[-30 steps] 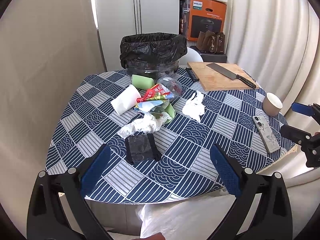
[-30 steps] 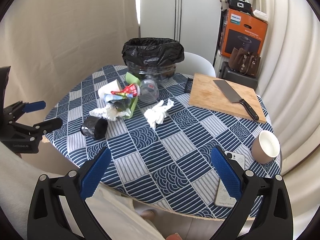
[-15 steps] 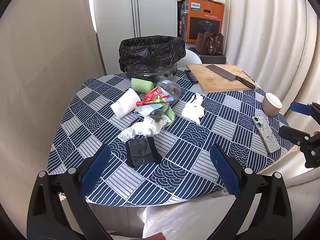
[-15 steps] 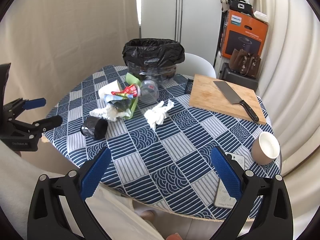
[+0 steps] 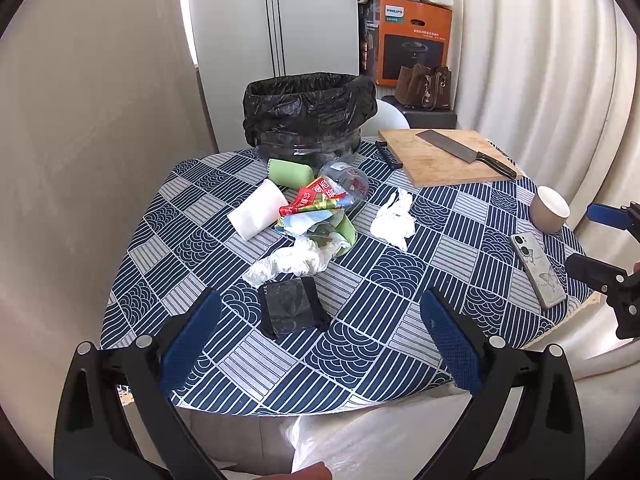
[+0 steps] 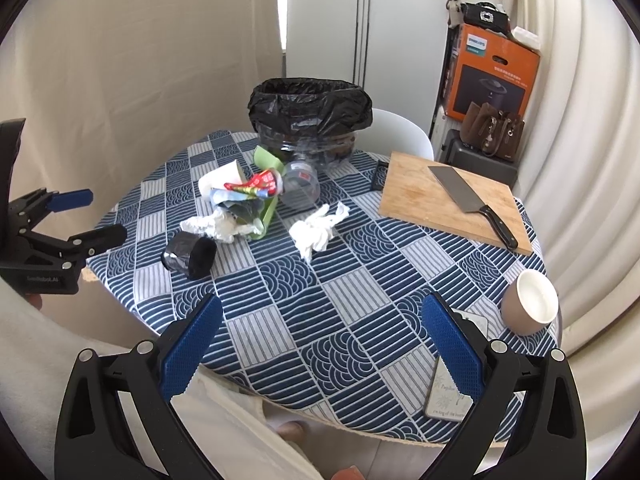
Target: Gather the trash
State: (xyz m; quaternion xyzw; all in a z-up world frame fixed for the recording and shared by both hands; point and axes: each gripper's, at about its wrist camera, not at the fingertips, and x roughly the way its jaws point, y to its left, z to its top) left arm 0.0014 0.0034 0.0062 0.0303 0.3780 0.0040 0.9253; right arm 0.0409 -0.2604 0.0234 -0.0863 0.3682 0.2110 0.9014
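Note:
A bin lined with a black bag (image 5: 310, 114) (image 6: 310, 110) stands at the table's far side. In front of it lies a trash pile: a white paper cup (image 5: 258, 210), a green cup (image 5: 289, 172), a red wrapper (image 5: 316, 196), a clear plastic cup (image 5: 346, 184), crumpled tissue (image 5: 394, 220) (image 6: 318, 228), a crumpled white bag (image 5: 292, 260) and a black bag roll (image 5: 289, 310) (image 6: 190, 256). My left gripper (image 5: 322, 338) is open and empty above the near table edge, just short of the roll. My right gripper (image 6: 320, 340) is open and empty over the near right edge.
A cutting board (image 5: 444, 156) with a cleaver (image 5: 464, 152) lies far right. A brown cup (image 6: 530, 306) and a phone (image 5: 538, 268) sit near the right edge. A white chair (image 6: 404, 132), an orange box (image 6: 492, 74) and curtains stand behind the patterned table (image 6: 360, 292).
Both grippers have drawn back and risen slightly, so the table looks a bit farther away. Nothing on the table has moved.

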